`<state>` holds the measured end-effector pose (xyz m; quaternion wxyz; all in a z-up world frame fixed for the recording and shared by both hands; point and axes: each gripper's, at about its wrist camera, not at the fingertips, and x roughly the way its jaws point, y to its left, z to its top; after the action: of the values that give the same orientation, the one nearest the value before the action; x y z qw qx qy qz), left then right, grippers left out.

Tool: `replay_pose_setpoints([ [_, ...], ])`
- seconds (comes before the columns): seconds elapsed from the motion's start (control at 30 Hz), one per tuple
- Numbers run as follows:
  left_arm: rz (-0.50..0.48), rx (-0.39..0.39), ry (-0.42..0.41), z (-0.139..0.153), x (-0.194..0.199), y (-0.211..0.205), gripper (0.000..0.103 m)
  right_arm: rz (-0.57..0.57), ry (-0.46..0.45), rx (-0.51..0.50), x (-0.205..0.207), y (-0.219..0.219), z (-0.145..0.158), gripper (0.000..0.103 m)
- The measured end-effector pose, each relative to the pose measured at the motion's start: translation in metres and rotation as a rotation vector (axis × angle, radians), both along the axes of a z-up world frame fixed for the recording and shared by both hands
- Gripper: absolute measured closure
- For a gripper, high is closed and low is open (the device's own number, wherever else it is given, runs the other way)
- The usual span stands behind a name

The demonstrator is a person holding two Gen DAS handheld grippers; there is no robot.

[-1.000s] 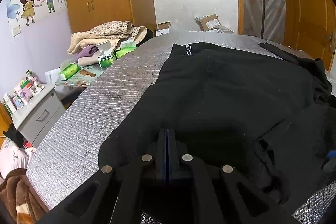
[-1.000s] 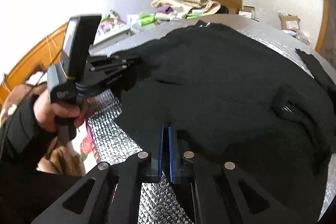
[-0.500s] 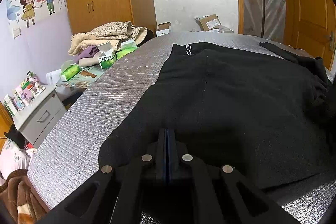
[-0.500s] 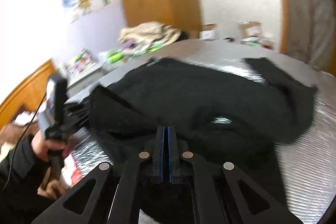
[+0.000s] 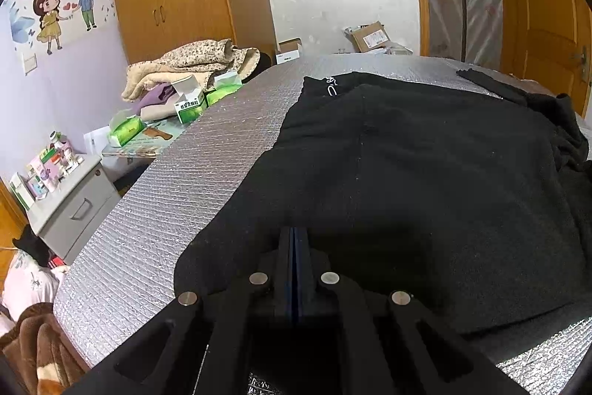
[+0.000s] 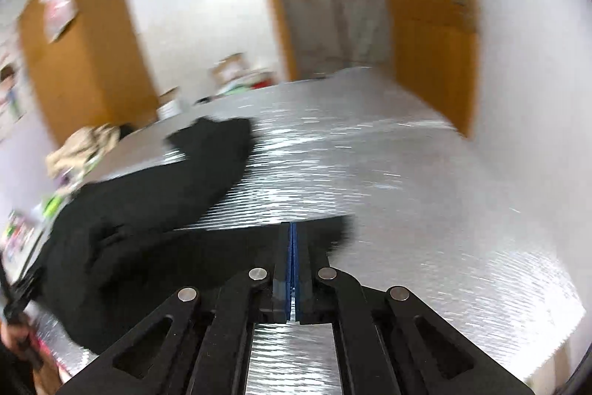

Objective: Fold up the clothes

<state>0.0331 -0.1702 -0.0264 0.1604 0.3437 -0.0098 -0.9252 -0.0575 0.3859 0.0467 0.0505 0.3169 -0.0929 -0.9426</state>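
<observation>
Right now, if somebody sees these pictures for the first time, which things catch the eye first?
The big black garment spread over the silver quilted surface, which fills most of both views. Next, the cartoon couple sticker on the lilac wall, upper left in the left wrist view.

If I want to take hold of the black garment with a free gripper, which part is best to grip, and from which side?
Grip the black garment at its left edge, coming from the bare silver mat beside it. There the cloth lies flat in a clean line on the mat, so one jaw could probably slide under it. The far right side is bunched, which makes a neat pinch harder.
</observation>
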Motion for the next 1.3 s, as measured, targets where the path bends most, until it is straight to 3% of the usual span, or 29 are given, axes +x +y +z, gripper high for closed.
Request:
replay_pose_setpoints([
  [0.1, 0.002, -0.006, -0.004, 0.000, 0.000, 0.001, 0.102, -0.097, -0.028, -0.035, 0.003, 0.030, -0.007, 0.099],
  [0.17, 0.006, 0.003, -0.006, 0.001, 0.000, 0.000, 0.102, -0.091, -0.063, -0.115, 0.002, 0.040, -0.016, 0.093],
  [0.2, 0.013, 0.040, -0.008, 0.004, 0.001, -0.001, 0.102, -0.070, -0.085, -0.162, 0.001, 0.042, -0.022, 0.090],
  [0.27, 0.018, 0.142, -0.007, 0.010, 0.003, -0.005, 0.101, -0.024, -0.112, -0.219, -0.004, 0.035, -0.030, 0.068],
  [0.33, -0.016, 0.227, 0.011, 0.019, 0.006, 0.001, 0.101, 0.022, -0.122, -0.241, -0.009, 0.022, -0.034, 0.066],
  [0.37, -0.033, 0.225, 0.019, 0.022, 0.007, 0.008, 0.101, 0.045, -0.126, -0.249, -0.012, 0.015, -0.035, 0.061],
  [0.47, -0.140, 0.230, 0.026, 0.028, 0.009, 0.041, 0.101, 0.129, -0.171, -0.217, -0.020, -0.014, -0.043, 0.058],
  [0.6, -0.275, 0.263, -0.006, 0.021, 0.004, 0.083, 0.101, 0.167, -0.182, -0.070, -0.026, -0.045, -0.047, 0.054],
  [0.63, -0.296, 0.267, -0.024, 0.016, 0.002, 0.091, 0.101, 0.161, -0.180, -0.051, -0.026, -0.044, -0.047, 0.054],
  [0.73, -0.312, 0.258, -0.039, 0.007, -0.001, 0.103, 0.101, 0.122, -0.169, -0.018, -0.023, -0.031, -0.046, 0.095],
  [0.87, -0.325, 0.261, -0.043, 0.005, -0.002, 0.103, 0.100, 0.051, -0.150, 0.028, -0.018, -0.008, -0.042, 0.096],
  [1.17, -0.332, 0.222, -0.039, 0.003, 0.000, 0.105, 0.100, -0.362, -0.090, 0.091, 0.023, 0.111, -0.015, 0.096],
  [1.3, -0.337, 0.236, -0.049, 0.004, 0.000, 0.102, 0.100, -0.481, -0.096, 0.087, 0.039, 0.146, -0.011, 0.095],
])
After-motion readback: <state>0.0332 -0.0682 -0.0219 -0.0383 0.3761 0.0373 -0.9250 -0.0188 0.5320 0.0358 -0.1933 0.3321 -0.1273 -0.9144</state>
